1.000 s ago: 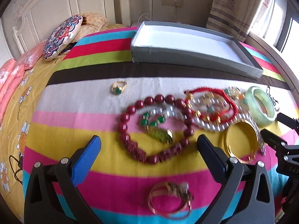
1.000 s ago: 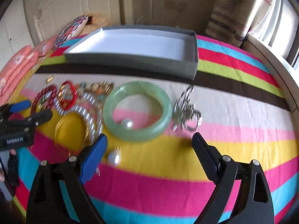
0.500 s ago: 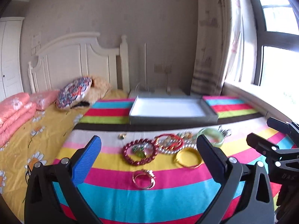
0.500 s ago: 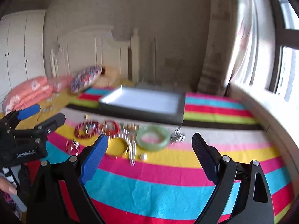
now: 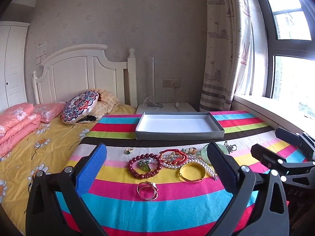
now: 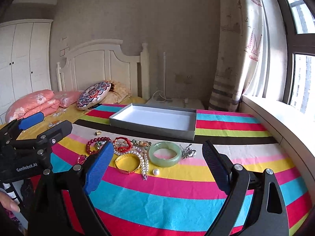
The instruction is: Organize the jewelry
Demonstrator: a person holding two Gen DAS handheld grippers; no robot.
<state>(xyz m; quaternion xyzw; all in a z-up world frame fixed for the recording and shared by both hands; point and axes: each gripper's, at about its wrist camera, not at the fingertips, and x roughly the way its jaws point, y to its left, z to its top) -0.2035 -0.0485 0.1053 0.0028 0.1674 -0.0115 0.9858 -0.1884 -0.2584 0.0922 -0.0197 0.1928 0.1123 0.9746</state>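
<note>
Left wrist view: the left gripper [image 5: 157, 165] is seen in the lower half of the frame, its 2 fingers spread wide and holding nothing. Between them, at centre frame, the jewelry is scattered on a striped cloth [image 5: 171, 212] laid over the bed: a dark red bead bracelet [image 5: 132, 164], a gold bangle [image 5: 192, 173], a thin double ring [image 5: 147, 190] nearest the camera, a small gold ring [image 5: 128, 151] farther back and a pearl strand [image 5: 204, 166]. An empty grey tray [image 5: 180, 134] is set beyond them, above centre.

Right wrist view: the right gripper [image 6: 157, 167] is shown low in the frame, fingers likewise wide and empty. A green jade bangle [image 6: 165, 153] lies at centre, a loose pearl [image 6: 156, 171] just below it and a silver brooch [image 6: 188, 151] just to its right. The tray sits above centre.

No piece has been placed in the tray, so the task is judged to be at its start. A descent onto 1 piece, a closing of the fingers and a carry to the tray are called for next.
</note>
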